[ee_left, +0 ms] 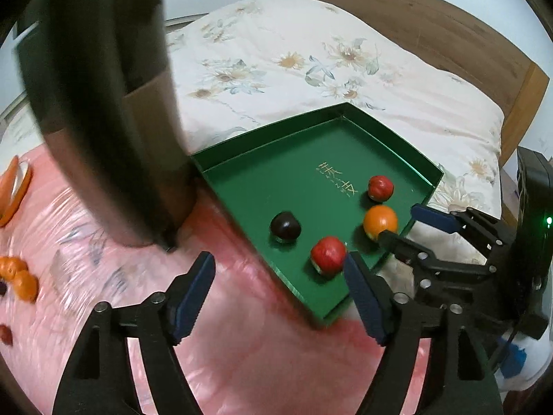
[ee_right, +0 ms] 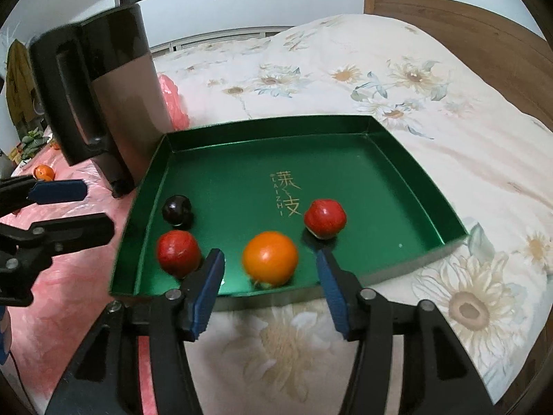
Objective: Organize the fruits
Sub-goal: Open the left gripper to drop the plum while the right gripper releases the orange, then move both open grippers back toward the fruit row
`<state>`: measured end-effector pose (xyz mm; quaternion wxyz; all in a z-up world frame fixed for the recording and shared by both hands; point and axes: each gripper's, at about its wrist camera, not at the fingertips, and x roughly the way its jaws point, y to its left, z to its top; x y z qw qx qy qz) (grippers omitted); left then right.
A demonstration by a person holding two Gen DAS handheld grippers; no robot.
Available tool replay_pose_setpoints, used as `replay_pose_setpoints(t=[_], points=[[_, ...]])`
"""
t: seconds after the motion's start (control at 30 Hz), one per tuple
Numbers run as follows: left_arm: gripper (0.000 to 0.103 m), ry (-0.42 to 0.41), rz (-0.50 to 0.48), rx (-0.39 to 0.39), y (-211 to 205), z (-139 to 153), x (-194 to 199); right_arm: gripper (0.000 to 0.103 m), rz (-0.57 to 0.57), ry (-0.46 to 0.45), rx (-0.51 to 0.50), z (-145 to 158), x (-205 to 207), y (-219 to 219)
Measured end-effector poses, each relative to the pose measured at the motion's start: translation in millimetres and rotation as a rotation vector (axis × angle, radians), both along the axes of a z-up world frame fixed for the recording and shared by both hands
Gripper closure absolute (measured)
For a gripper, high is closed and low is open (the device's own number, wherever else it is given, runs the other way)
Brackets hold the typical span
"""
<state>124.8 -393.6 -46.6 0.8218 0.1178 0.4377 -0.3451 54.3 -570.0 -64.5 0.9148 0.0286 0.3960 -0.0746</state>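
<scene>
A green tray [ee_left: 262, 180] [ee_right: 397, 169] lies on the bed. In it are two red fruits [ee_left: 327, 254] [ee_left: 380, 188] [ee_right: 178, 253] [ee_right: 325, 218], an orange [ee_left: 380, 221] [ee_right: 270, 258] and a dark plum [ee_left: 284, 227] [ee_right: 177, 209]. My left gripper [ee_left: 278, 294] is open and empty over the pink plastic, left of the tray's near corner. My right gripper [ee_right: 269, 287] is open and empty at the tray's near edge, just in front of the orange; it also shows in the left wrist view [ee_left: 402, 223]. The left gripper also shows in the right wrist view [ee_right: 88, 209].
A tall black and brown jug [ee_left: 114, 121] [ee_right: 103, 103] stands at the tray's left side. Loose oranges [ee_left: 20, 278] [ee_right: 44, 171] and an orange-rimmed dish [ee_left: 13, 190] lie on the pink plastic [ee_left: 242, 363]. A floral quilt [ee_right: 380, 79] and a wooden headboard [ee_left: 449, 34] lie behind.
</scene>
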Motion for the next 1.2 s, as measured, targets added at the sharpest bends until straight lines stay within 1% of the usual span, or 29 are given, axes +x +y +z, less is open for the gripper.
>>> replay_pose_setpoints(t=[0.03,0.17,0.37,0.43,0.5,0.83,0.93,1.2], points=[[0.027,0.003,0.007,-0.004,6.4,2.4,-2.6,0.009,-0.006,-0.005,0.007,3.1,-4.7,1.4],[0.026,-0.004,0.031,-0.001,27.7,11.9,-13.4,0.000,-0.024,-0.026,0.036,13.8,-19.8,7.8],[0.022,-0.028,0.069,-0.004,54.1,26.5,-33.3,0.000,-0.032,-0.041,0.052,29.6,-40.3,26.2],[0.021,-0.045,0.083,0.000,63.3,30.8,-41.7,0.000,-0.030,-0.045,0.055,33.4,-45.1,32.1],[0.021,-0.044,0.092,-0.004,71.4,33.7,-47.5,0.000,-0.025,-0.051,0.062,37.8,-50.6,39.6],[0.021,-0.053,0.129,-0.009,108.9,40.7,-74.5,0.000,0.045,-0.072,0.061,49.5,-71.0,88.8],[0.021,-0.067,0.143,-0.016,120.5,44.4,-78.0,0.000,0.066,-0.079,0.062,51.8,-73.2,102.2],[0.021,-0.072,0.185,-0.043,153.1,47.9,-77.3,0.000,0.122,-0.076,0.031,58.2,-69.9,140.1]])
